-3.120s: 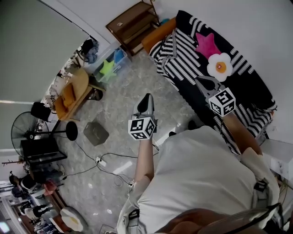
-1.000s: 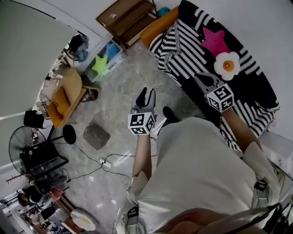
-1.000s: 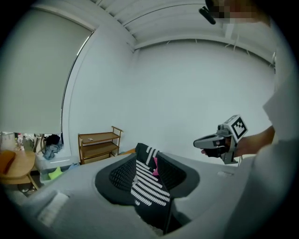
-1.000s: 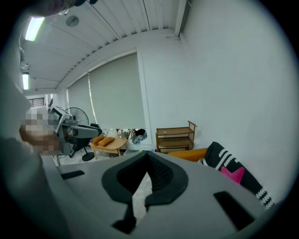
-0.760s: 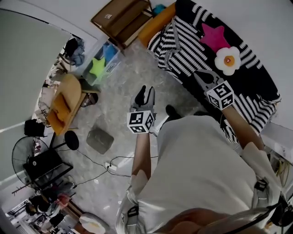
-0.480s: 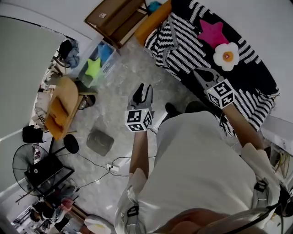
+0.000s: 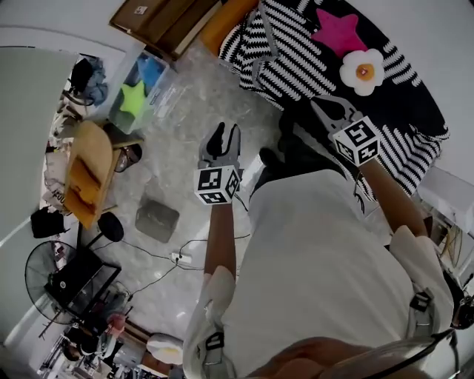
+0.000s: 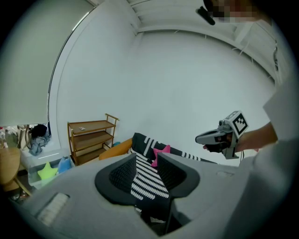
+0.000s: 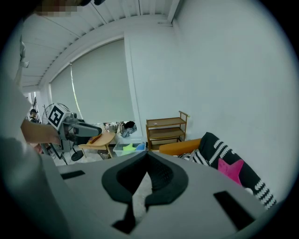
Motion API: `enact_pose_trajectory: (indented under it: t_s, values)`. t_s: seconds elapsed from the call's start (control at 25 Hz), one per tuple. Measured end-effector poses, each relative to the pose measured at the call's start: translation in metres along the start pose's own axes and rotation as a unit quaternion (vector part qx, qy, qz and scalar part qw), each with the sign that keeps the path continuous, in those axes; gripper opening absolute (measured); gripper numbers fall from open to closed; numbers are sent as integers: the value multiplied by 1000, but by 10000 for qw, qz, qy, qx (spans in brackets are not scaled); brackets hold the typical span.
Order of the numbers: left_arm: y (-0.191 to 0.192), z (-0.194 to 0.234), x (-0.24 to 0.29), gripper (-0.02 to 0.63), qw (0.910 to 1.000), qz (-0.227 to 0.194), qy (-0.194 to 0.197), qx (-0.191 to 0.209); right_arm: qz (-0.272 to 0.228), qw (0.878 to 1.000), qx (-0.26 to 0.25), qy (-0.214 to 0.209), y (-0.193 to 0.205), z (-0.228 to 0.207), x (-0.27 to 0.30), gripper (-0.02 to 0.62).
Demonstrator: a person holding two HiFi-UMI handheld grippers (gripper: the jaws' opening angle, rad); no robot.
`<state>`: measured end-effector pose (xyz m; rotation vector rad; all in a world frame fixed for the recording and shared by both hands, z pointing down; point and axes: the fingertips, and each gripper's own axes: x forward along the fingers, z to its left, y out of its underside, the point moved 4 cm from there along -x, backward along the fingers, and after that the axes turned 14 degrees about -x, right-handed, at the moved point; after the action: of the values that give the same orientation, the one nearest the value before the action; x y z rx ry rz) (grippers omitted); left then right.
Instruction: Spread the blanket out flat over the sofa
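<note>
So the blanket (image 7: 296, 55), the black-and-white striped one, is draped over most of the sofa (image 7: 222, 21). The orange end of the sofa nearest the wooden shelf (image 7: 159, 18) sticks out uncovered. Near that end there's a raised fold in the fabric, so it isn't lying flat there. The blanket's front edge hangs over the sofa's front, down toward the floor (image 7: 178, 141). A pink star pillow (image 7: 338, 31) and a flower pillow (image 7: 363, 70) sit on top of it, against the sofa's back.

The left gripper (image 7: 224, 132) is out in front of the sofa over bare floor, well apart from the blanket edge. Its jaws are wide with nothing between them. The right gripper (image 7: 323, 104) hangs right over the sofa's front edge above the stripes, tips pinched together on nothing.

There's decent room to move: a stretch of floor runs from the sofa front to the storage bin (image 7: 137, 92).
</note>
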<state>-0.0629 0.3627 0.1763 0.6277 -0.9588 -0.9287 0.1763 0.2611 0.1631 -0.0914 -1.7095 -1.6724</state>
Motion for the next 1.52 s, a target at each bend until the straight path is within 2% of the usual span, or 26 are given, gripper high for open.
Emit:
enact_pose_trajectory:
  t_s: [0.48, 0.76, 1.04, 1.24, 1.52]
  values:
    - [-1, 26, 118, 144, 9987, 358, -7, -363, 332, 9988, 190, -300, 28, -86, 77, 3]
    - [14, 46, 202, 144, 9966, 751, -105, -306, 569, 9963, 421, -490, 68, -144, 119, 3]
    - [53, 61, 285, 144, 9918, 1212, -155, -363, 743, 9931, 542, -733, 113, -182, 162, 3]
    - [90, 76, 328, 144, 9867, 1536, -231, -479, 928, 9895, 726, -839, 150, -183, 189, 3]
    - [145, 109, 387, 152, 9804, 1911, -245, -417, 1072, 9848, 1115, -793, 202, -179, 229, 3]
